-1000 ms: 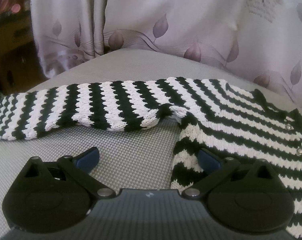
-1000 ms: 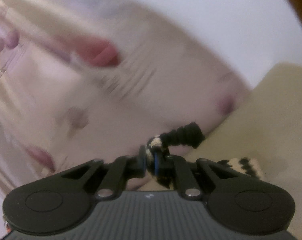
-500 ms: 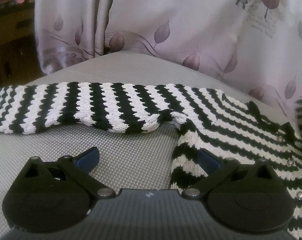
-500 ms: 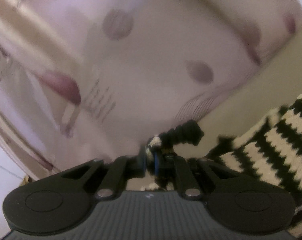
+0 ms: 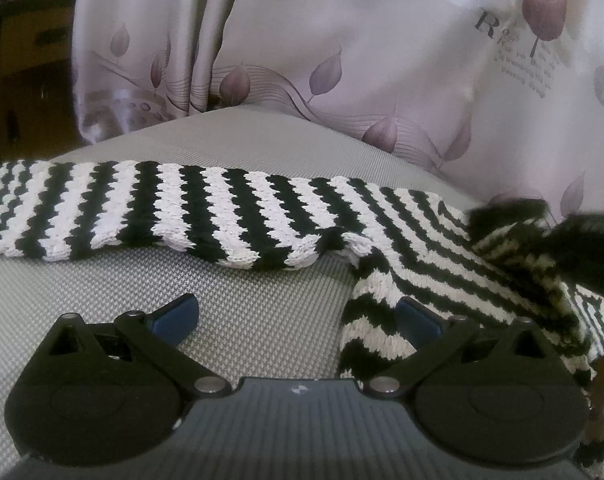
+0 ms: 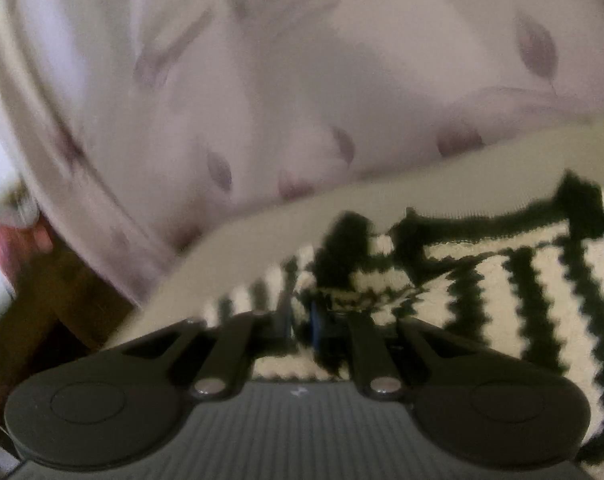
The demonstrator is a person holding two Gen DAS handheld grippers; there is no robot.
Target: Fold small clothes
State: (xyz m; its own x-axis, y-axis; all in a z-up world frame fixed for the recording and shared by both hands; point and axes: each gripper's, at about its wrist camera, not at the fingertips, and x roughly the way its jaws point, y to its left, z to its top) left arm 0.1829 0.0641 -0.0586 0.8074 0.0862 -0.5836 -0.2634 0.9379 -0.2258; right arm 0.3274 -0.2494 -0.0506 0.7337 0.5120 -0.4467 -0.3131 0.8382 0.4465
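Striped knit top lies flat on grey cushion, sleeve out toward 9 o'clock. Right hand-held gripper has cuff between jaws, now opening; risk: lets go early w/ fold crooked. Left hand-held gripper wide open, empty, near hem.

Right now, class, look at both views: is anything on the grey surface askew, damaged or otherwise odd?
Nothing looks damaged or spilled. The striped sweater lies only partly folded: one sleeve stretches flat across the surface, while the right gripper, its jaws opening, has knit bunched between them over the body. That is mid-fold, not a fault.
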